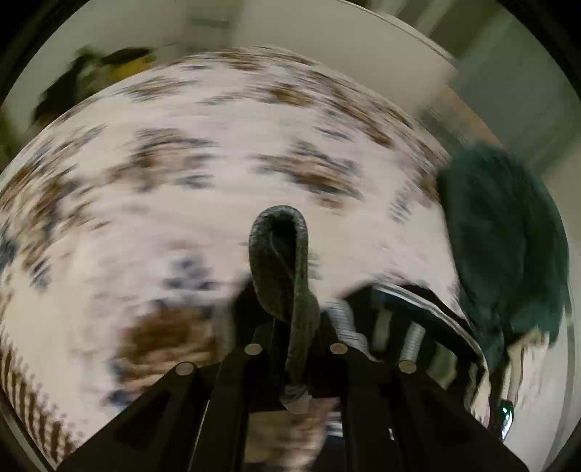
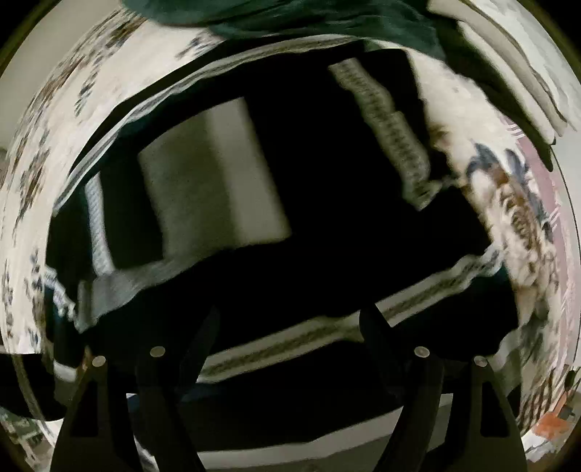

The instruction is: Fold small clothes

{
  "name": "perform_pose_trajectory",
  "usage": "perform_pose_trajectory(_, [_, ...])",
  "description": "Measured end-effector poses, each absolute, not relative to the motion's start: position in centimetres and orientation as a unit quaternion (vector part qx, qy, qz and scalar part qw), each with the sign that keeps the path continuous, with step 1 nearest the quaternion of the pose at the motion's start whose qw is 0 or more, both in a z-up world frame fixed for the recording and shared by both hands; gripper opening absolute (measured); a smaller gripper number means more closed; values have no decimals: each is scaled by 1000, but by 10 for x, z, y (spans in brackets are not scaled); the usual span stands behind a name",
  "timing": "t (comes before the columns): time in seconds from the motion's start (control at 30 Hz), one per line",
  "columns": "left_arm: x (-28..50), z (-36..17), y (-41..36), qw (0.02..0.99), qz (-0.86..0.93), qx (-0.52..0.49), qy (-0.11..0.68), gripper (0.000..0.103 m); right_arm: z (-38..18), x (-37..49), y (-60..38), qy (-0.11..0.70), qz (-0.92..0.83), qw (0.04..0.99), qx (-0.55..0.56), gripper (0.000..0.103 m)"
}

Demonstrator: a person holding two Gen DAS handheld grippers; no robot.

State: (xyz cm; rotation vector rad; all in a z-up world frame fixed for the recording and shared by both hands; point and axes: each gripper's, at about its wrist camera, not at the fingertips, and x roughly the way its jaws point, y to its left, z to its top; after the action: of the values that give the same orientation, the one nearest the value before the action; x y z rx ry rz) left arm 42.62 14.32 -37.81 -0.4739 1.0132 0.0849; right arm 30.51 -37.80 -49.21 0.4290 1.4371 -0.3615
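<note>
In the left wrist view, my left gripper (image 1: 287,326) is shut on a grey knitted strip (image 1: 277,250). The strip stands up in a loop in front of the fingers, and its pale end hangs back toward the camera. The picture is blurred. A black garment with white striped bands (image 1: 395,308) lies to the right of it. In the right wrist view, the same black garment (image 2: 326,188) is spread out and fills the frame, showing a grey patch (image 2: 214,178) and striped trim. My right gripper (image 2: 292,319) hangs open above it, pointing down, with nothing gripped.
A white cloth with brown and blue flower print (image 1: 225,152) covers the surface under everything. A dark green garment (image 1: 501,236) lies right of the black one, and its edge shows in the right wrist view (image 2: 326,21). Pale folded fabric (image 2: 515,72) lies at the upper right.
</note>
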Motion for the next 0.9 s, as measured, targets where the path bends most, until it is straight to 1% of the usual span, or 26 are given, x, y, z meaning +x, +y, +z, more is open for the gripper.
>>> perform_pose_trajectory(0.13, [471, -378, 13, 841, -55, -180, 507, 5, -496, 300, -430, 645, -179, 712, 211, 81])
perform_pose_trajectory(0.17, [480, -381, -34, 838, -85, -165, 514, 5, -498, 298, -441, 645, -183, 710, 215, 81])
perform_pose_trajectory(0.23, [488, -388, -100, 829, -128, -146, 525, 5, -498, 292, -468, 646, -192, 706, 216, 81])
perform_pose_trajectory(0.27, [490, -395, -145, 821, -156, -135, 533, 5, -498, 284, -484, 647, -195, 706, 215, 81])
perform_pose_trajectory(0.37, [488, -414, -236, 799, -209, -111, 553, 5, -493, 265, -535, 649, -200, 702, 214, 81])
perform_pose_trajectory(0.43, [484, -427, -272, 787, -229, -99, 565, 9, -493, 256, -568, 650, -196, 699, 223, 81])
perform_pose_trajectory(0.47, [482, -435, -291, 775, -240, -99, 576, 9, -494, 252, -582, 651, -193, 698, 228, 81])
perform_pose_trajectory(0.5, [482, -440, -301, 767, -242, -98, 586, 10, -496, 248, -591, 651, -188, 697, 234, 81])
perform_pose_trajectory(0.57, [483, -449, -309, 759, -238, -98, 598, 25, -494, 240, -613, 650, -173, 696, 253, 81])
perform_pose_trajectory(0.6, [484, -451, -306, 758, -235, -101, 600, 46, -493, 238, -619, 649, -167, 696, 258, 81])
perform_pose_trajectory(0.63, [484, -452, -301, 757, -229, -103, 603, 72, -488, 233, -636, 646, -156, 698, 266, 81])
perform_pose_trajectory(0.67, [485, -451, -290, 759, -219, -109, 604, 79, -486, 231, -645, 642, -148, 701, 273, 81])
perform_pose_trajectory(0.77, [491, -443, -239, 776, -190, -130, 588, 80, -471, 230, -669, 622, -130, 710, 302, 81])
perform_pose_trajectory(0.9, [486, -436, -134, 805, -99, -146, 566, 80, -449, 242, -673, 591, -116, 722, 339, 81])
